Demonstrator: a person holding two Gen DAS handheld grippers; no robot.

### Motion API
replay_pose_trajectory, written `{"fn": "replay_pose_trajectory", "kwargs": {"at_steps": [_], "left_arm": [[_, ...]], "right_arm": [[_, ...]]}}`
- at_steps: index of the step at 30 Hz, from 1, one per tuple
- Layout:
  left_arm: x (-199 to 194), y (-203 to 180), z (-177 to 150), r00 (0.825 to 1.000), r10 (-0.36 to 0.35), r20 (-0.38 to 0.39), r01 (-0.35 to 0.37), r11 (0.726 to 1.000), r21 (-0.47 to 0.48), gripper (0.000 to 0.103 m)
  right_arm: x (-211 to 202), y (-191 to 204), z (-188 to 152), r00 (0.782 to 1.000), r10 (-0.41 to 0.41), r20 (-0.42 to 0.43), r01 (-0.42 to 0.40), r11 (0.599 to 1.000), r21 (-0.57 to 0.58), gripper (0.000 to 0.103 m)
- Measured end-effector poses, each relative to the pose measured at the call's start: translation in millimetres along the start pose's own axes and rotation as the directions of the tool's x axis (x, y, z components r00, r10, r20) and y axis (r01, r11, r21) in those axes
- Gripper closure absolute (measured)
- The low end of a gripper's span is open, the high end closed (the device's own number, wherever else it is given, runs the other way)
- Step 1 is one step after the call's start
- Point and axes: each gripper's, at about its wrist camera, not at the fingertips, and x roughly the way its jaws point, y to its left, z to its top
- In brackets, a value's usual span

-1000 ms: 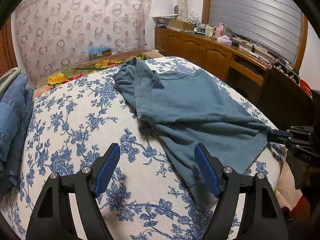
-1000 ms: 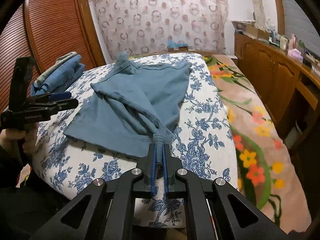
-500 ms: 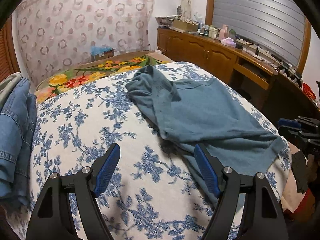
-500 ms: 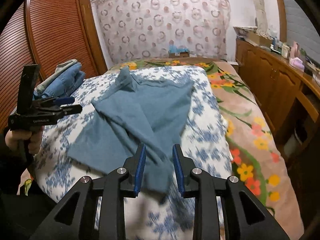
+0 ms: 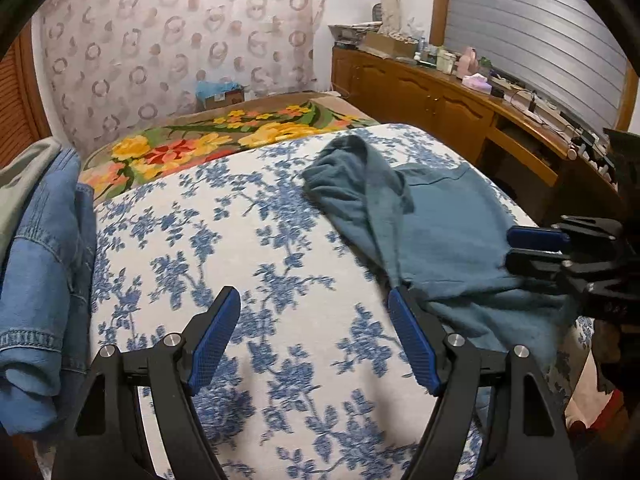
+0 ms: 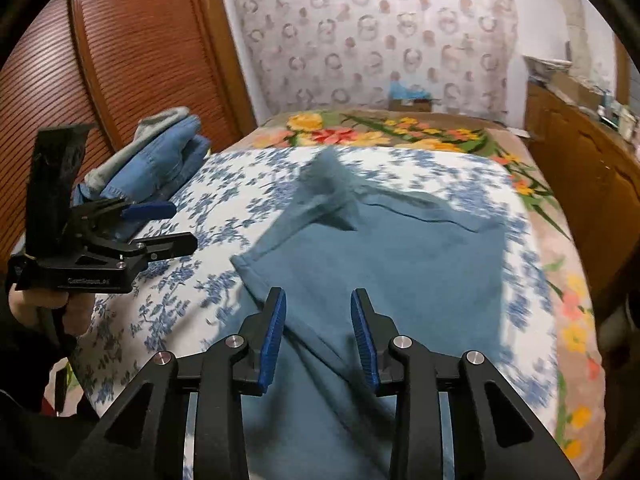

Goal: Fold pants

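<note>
Teal pants (image 6: pixel 400 264) lie spread on the blue-flowered bedspread (image 5: pixel 248 248) — nobody is holding them. The right gripper (image 6: pixel 318 308) has just been opening, its pads clear of the cloth beneath. The left gripper (image 5: pixel 314 300) hangs wide apart, empty — beside the pants' edge.

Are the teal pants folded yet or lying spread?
Partly folded: the teal pants lie doubled flat, one end bunched up, neither gripper holding them.

Pants (image 6: pixel 384 264) on bed (image 6: pixel 224 208), jeans (image 6: pixel 160 160) left
</note>
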Motion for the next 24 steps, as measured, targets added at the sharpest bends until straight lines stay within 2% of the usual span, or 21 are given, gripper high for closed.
{"fn": "replay_pose_trajectory", "kwargs": {"at_steps": [7,14,21,23,24], "left_arm": [[1,16,-4,1.0,0.01,-0.023,-0.011,1.0,-0.011,0.026],[2,27,-8,0.999,0.006,-0.037,-0.007,0.999,-0.031,0.026],[5,34,-11,0.999,0.003,-0.046,-0.006,0.999,-0.052,0.026],[6,35,-11,0.999,0.001,-0.047,-0.003,0.998,-0.055,0.026],[7,35,-11,0.999,0.0,-0.046,-0.002,0.998,-0.055,0.026]], "right_arm": [[37,20,18,0.997,0.059,-0.044,-0.061,0.997,-0.053,0.068],[63,35,25,0.993,0.077,-0.088,-0.085,0.992,-0.097,0.067],[87,47,31,0.993,0.001,-0.122,-0.02,0.988,-0.156,0.067],[90,47,33,0.993,-0.014,-0.121,-0.005,0.988,-0.157,0.08],[91,47,33,0.992,-0.011,-0.123,-0.008,0.988,-0.155,0.091]]}}
